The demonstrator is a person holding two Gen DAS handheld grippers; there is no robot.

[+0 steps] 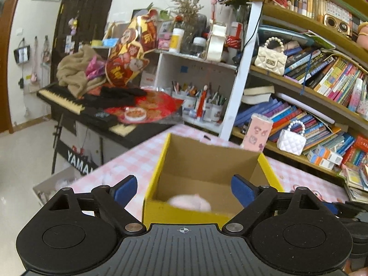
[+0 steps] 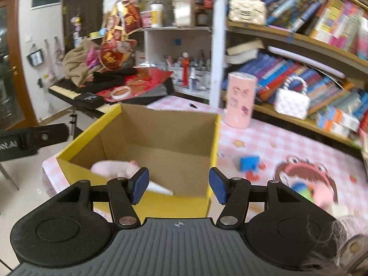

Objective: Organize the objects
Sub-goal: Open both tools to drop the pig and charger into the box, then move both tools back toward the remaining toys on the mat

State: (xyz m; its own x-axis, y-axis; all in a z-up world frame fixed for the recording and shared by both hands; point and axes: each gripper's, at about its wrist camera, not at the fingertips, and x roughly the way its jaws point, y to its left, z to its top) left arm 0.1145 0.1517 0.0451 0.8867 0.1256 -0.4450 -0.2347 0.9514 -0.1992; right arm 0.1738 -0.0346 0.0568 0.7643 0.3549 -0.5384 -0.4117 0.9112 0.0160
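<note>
The left gripper (image 1: 184,189) stands wide open and the right gripper (image 2: 178,185) is partly open, both apparently empty.

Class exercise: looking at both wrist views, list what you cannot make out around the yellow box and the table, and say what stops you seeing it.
- Pink soft toy in the box: blurred in the left view, partly behind the box wall in the right view.
- White item in the box: the right gripper covers part of it.
- Blue toy on the table: motion blur hides its shape.
- Frog-faced thing: blurred, kind unclear.
</note>
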